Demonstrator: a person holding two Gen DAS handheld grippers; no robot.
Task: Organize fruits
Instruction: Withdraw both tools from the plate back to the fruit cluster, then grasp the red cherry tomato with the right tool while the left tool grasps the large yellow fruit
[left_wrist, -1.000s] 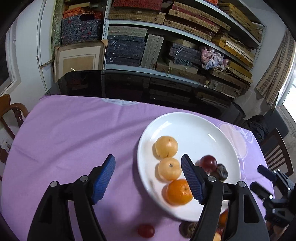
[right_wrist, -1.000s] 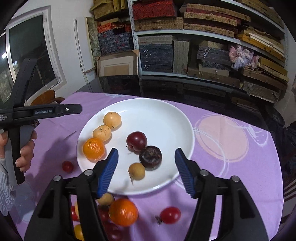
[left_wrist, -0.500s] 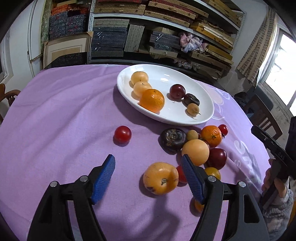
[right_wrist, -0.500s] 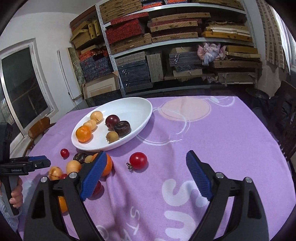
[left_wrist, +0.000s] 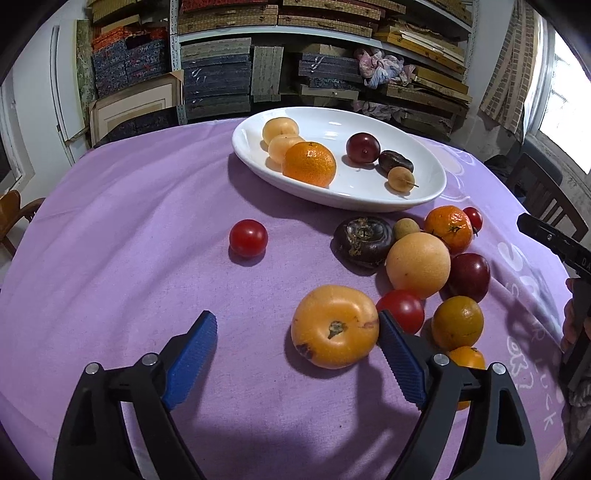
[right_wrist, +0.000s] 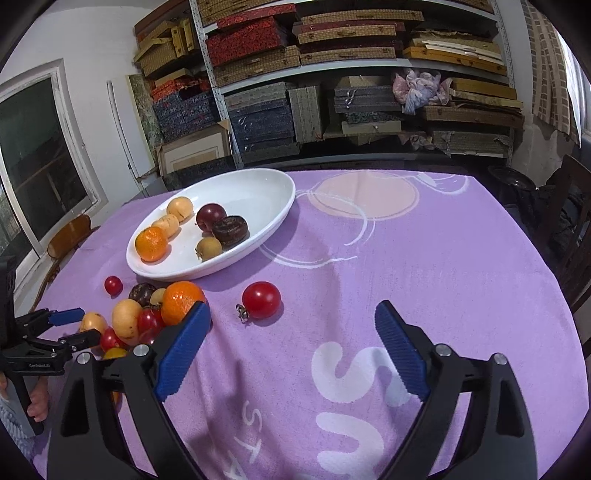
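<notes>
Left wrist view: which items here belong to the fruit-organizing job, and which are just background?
Part of the job:
white plate holding six fruits
loose fruit pile on the cloth
lone red tomato
yellow-orange fruit between the open left gripper fingers

Just lying about:
shelves of boxes
wooden chair

White plate (left_wrist: 424, 192); purple tablecloth (left_wrist: 129, 221), white lettering; blue-padded grippers

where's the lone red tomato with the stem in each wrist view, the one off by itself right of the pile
Left wrist: the stemmed red tomato is at right of centre, small, mostly hidden behind the orange.
Right wrist: it lies alone at centre, ahead of the open right gripper.
Shared landmark: the white plate.
</notes>
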